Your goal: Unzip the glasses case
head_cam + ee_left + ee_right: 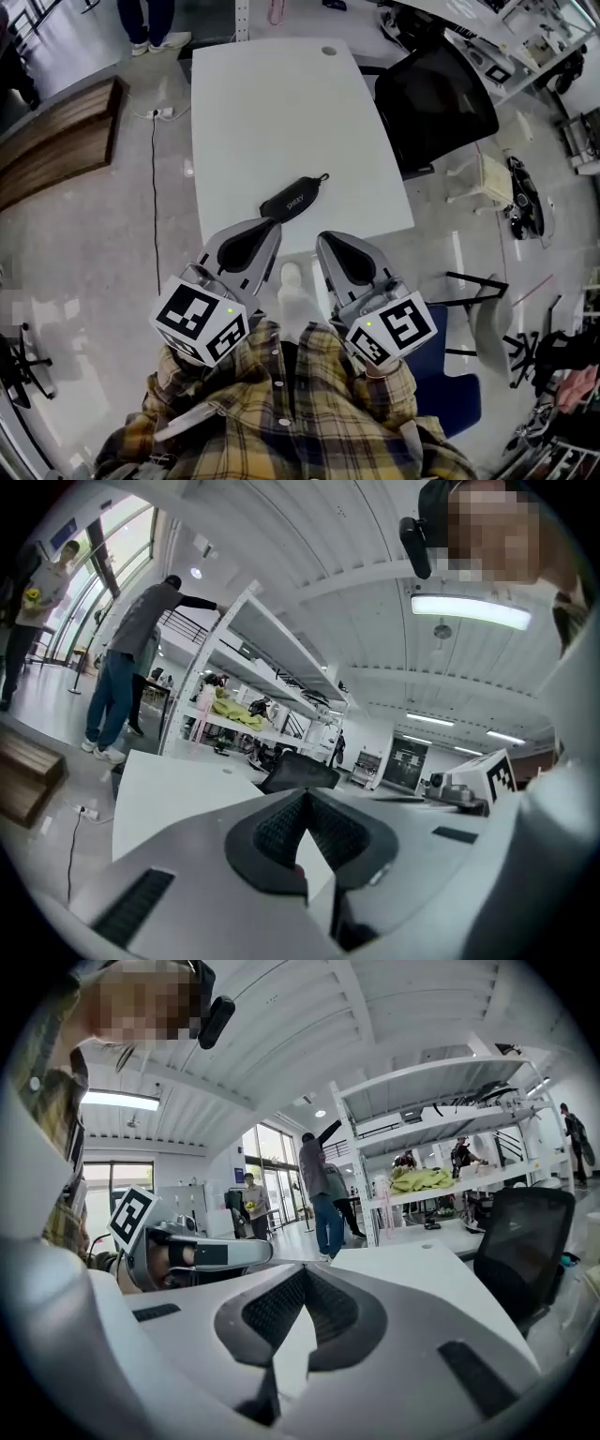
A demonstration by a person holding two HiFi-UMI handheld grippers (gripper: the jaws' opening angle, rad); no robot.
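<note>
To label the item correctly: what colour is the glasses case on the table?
Black; the head view shows the glasses case best.

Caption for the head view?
Left gripper and right gripper, both shut and empty, short of the black glasses case on the white table.

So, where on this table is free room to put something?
Bare: the whole table from the glasses case to the far cable hole, and left of the case. Crowded: the near edge, where the left gripper and right gripper hover.
</note>
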